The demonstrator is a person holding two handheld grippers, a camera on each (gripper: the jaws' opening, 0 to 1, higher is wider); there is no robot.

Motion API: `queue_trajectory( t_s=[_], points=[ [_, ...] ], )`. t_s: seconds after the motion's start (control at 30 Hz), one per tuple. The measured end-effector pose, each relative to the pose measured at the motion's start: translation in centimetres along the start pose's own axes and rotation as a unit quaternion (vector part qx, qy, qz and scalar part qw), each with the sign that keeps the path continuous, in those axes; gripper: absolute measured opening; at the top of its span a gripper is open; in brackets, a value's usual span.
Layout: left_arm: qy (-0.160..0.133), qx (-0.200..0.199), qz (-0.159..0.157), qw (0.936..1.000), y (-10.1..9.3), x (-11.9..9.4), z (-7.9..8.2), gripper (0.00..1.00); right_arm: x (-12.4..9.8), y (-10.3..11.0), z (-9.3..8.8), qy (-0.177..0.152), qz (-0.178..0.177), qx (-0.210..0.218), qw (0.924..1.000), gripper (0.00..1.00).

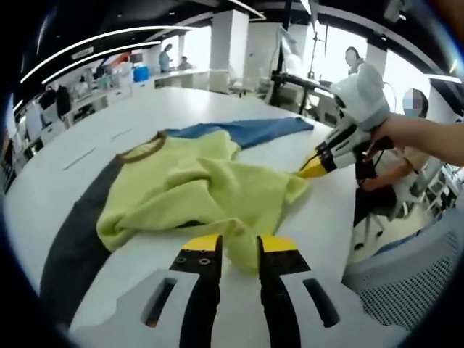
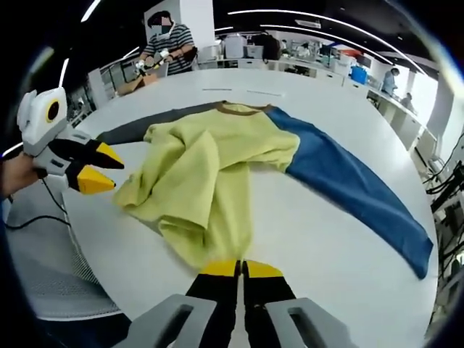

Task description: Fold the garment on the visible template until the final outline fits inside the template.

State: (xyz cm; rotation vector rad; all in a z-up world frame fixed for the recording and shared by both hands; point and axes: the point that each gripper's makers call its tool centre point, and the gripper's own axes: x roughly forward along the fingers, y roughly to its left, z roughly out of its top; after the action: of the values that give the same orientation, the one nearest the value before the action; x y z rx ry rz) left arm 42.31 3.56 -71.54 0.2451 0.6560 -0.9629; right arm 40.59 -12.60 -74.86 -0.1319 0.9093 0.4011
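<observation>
White and wide, the desk (image 2: 348,239) in an open office hall carries a crumpled yellow garment (image 2: 210,167) with a brown collar, one dark grey sleeve (image 1: 72,239) and one blue sleeve (image 2: 355,185) stretched flat across the top. At the garment's near hem the right gripper (image 2: 241,270) has its yellow-tipped fingers pressed together on a fold of the yellow cloth. The left gripper (image 1: 239,243), with its fingers parted, hovers just beside another edge of the garment, while people stand at benches far behind.
</observation>
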Motion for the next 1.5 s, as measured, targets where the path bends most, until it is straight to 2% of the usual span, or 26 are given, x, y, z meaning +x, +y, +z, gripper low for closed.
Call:
queue_trajectory(
  t_s=[0.23,0.37,0.6,0.83,1.0,1.23,1.5],
  points=[
    [0.028,0.001,-0.011,0.9995,0.4,1.4,-1.1,0.12,-0.1,-0.5,0.6,-0.005,0.005,0.002,1.0,0.01],
    [0.038,-0.004,-0.021,0.999,0.1,2.0,-1.5,0.09,0.2,-0.6,0.3,0.005,0.013,0.005,0.9999,0.03],
    [0.051,-0.021,-0.021,0.9983,0.2,2.5,-2.1,0.09,0.6,-0.6,-0.1,0.019,0.013,0.005,0.9997,0.07],
    [0.056,-0.024,-0.013,0.998,0.4,2.4,-2.4,0.04,1.0,0.2,-0.5,0.029,0.016,0.006,0.9994,0.0],
    [0.055,-0.028,-0.008,0.9981,0.5,2.2,-2.4,0.02,1.0,0.2,-0.4,0.028,0.014,0.025,0.9992,0.0],
    [0.042,-0.036,0.005,0.9984,0.9,0.8,-2.0,0.01,0.8,0.1,-0.3,0.023,0.015,0.037,0.9989,0.0],
    [0.016,-0.086,0.024,0.9959,2.0,-2.2,-1.4,0.0,-0.9,-0.7,1.5,-0.009,0.008,0.034,0.9993,0.0]
  ],
)
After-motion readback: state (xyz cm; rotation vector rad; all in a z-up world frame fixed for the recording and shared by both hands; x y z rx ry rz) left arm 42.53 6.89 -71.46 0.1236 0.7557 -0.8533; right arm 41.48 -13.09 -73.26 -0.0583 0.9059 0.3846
